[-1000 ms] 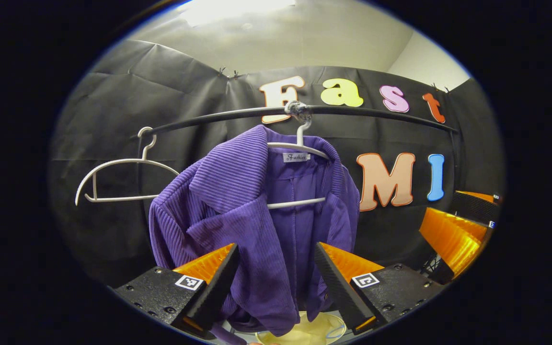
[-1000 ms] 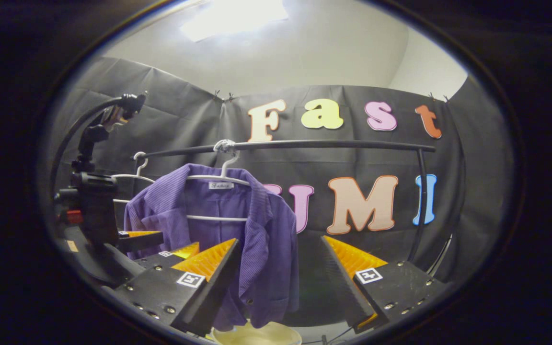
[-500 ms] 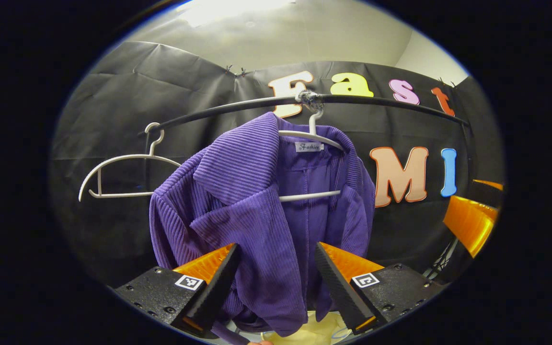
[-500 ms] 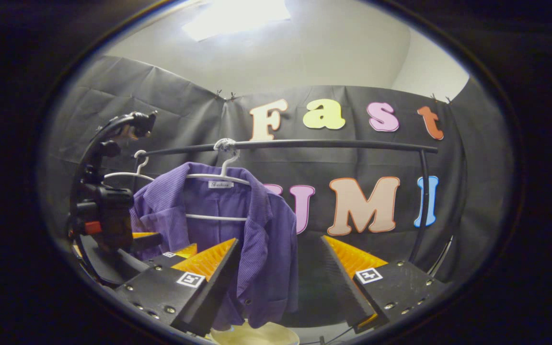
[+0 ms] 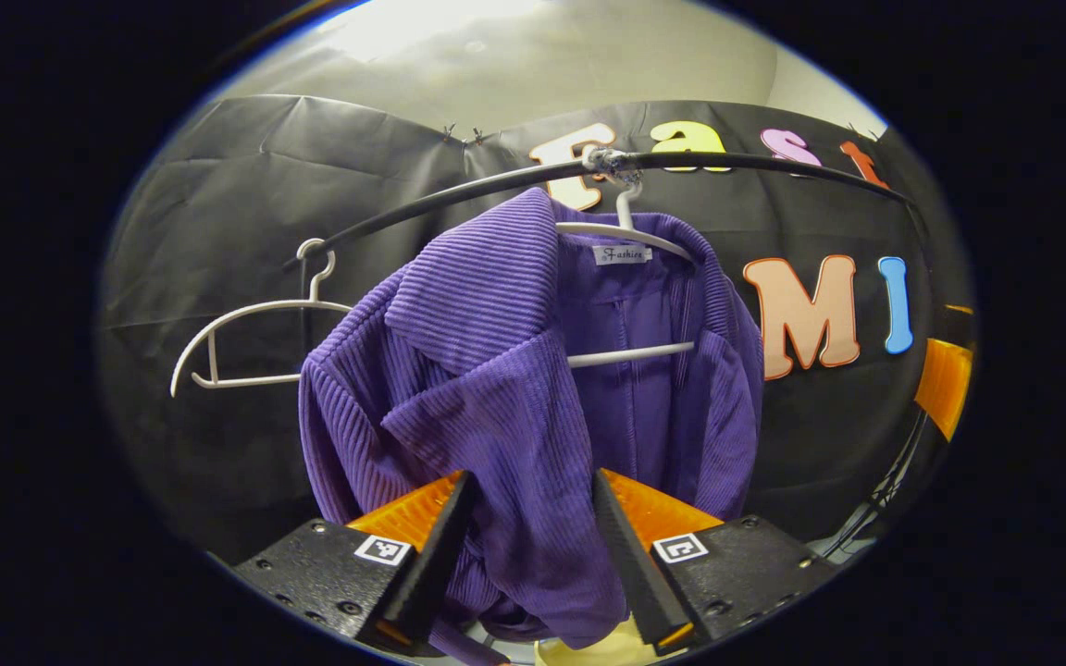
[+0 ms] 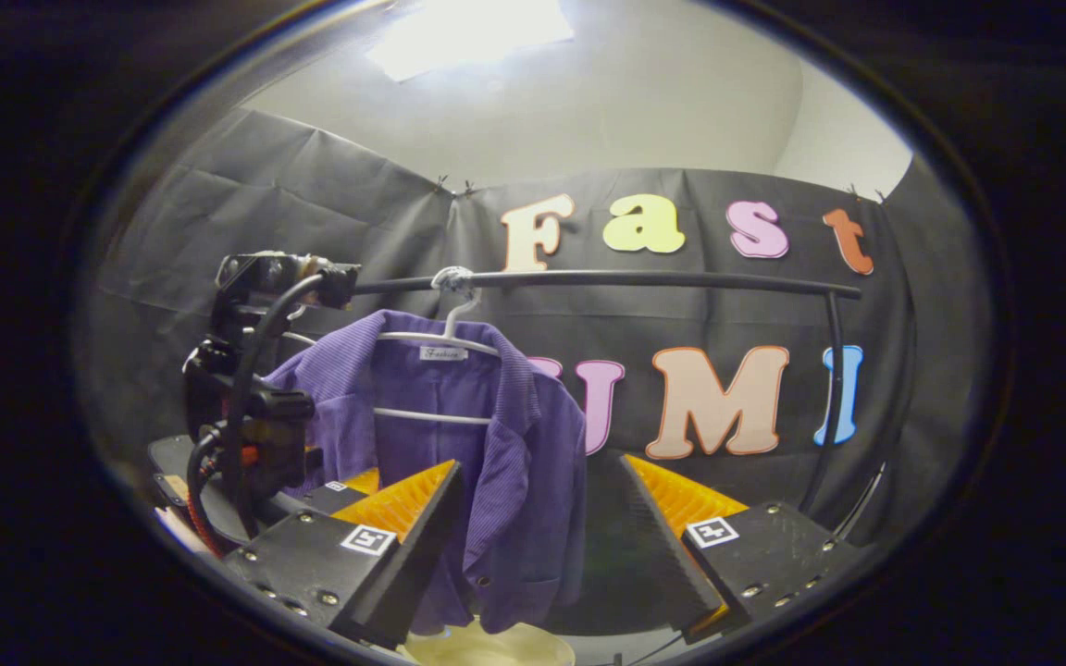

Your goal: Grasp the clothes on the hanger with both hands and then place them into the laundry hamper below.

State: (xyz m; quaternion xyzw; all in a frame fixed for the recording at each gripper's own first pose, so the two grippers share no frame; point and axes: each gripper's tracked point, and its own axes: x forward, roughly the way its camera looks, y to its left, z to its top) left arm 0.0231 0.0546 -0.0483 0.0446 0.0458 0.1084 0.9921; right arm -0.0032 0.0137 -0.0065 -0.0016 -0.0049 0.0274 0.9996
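Purple jacket [image 5: 533, 388] is hanging on its hanger [image 5: 630, 231] at frame centre; the left gripper [image 5: 529, 546], jaws released, is straddling its front panel. The right gripper [image 6: 542, 546] is waiting, jaws released. Grasping and the hamper [image 6: 487, 646] drop are both pending.

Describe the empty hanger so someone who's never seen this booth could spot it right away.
Find the black rail running across the black cloth wall. Two white hangers hang from it; the empty hanger is at the rail's end, beside the one that carries the purple jacket, and holds nothing.
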